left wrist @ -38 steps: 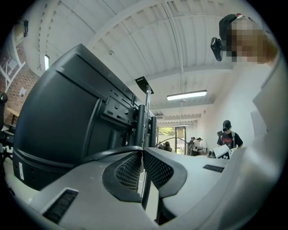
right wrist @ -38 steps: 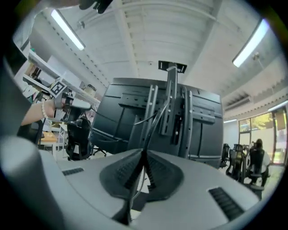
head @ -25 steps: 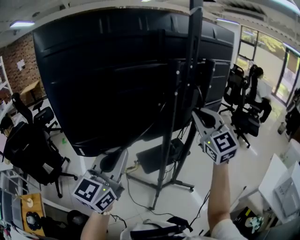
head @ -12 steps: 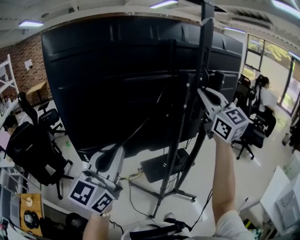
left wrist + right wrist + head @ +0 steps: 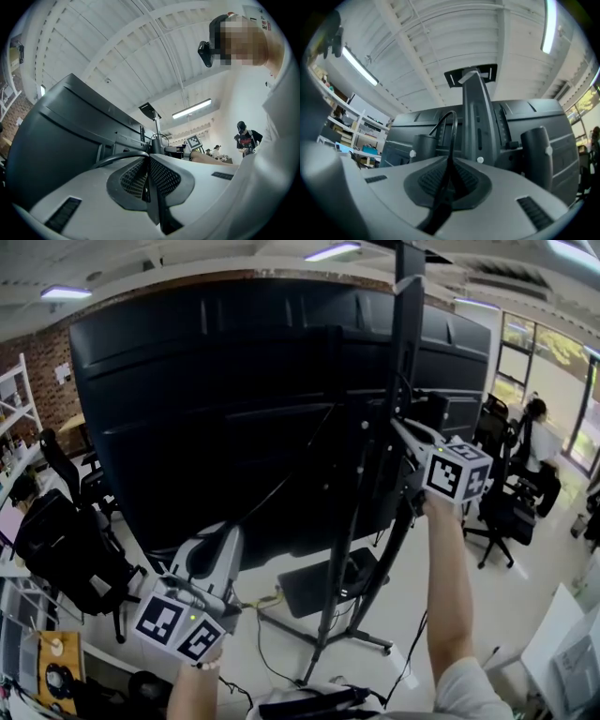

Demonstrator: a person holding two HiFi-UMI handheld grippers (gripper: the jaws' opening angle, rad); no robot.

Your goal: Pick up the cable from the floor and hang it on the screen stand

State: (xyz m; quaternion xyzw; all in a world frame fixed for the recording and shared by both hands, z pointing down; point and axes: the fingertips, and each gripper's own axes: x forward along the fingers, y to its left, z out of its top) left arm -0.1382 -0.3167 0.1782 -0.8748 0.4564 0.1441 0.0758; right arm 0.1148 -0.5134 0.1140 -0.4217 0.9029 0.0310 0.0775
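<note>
At the back of the screen stand, the black cable slants across the dark rear of the screen, pinched at both ends. The left gripper is low and left of the stand's post, its jaws closed tight on the cable. The right gripper is raised just beside the post and is likewise clamped on the cable, which loops up in front of the post. An office chair stands left of the stand and a seated person is well off to its right
</note>
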